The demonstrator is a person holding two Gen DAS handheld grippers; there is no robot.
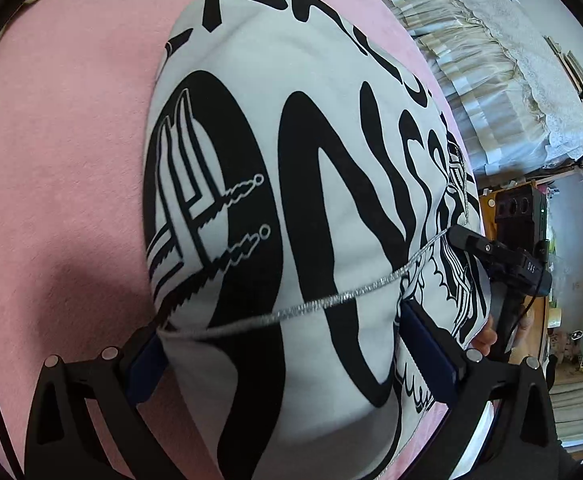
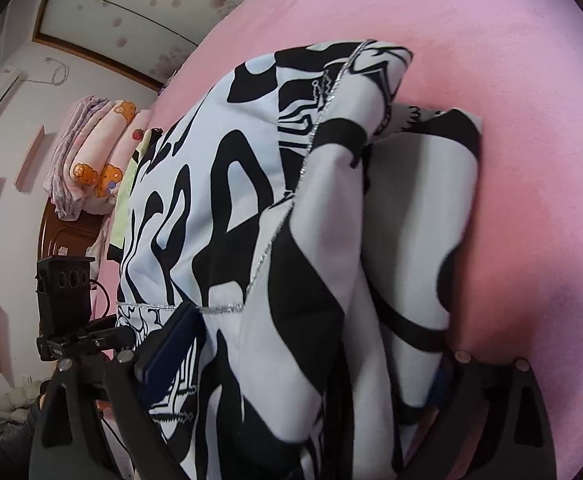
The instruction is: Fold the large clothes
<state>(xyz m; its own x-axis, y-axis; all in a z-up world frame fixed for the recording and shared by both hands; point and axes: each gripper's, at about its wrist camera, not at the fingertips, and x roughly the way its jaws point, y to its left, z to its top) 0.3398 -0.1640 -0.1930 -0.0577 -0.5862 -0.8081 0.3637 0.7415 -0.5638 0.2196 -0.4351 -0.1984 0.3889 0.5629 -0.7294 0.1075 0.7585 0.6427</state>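
On the pink bed, your left gripper and right gripper gape wide around the black-and-white garment, gripping nothing.

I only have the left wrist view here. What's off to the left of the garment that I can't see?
Observer: Folded bedding with a cartoon print is stacked past the black-and-white garment.
Operator: Does the cloth lie flat near the right gripper?
Observer: No, a layer is folded over itself there, bunched between the right gripper's open jaws.
Operator: And anything behind the bedding?
Observer: A dark wooden headboard against the wall.
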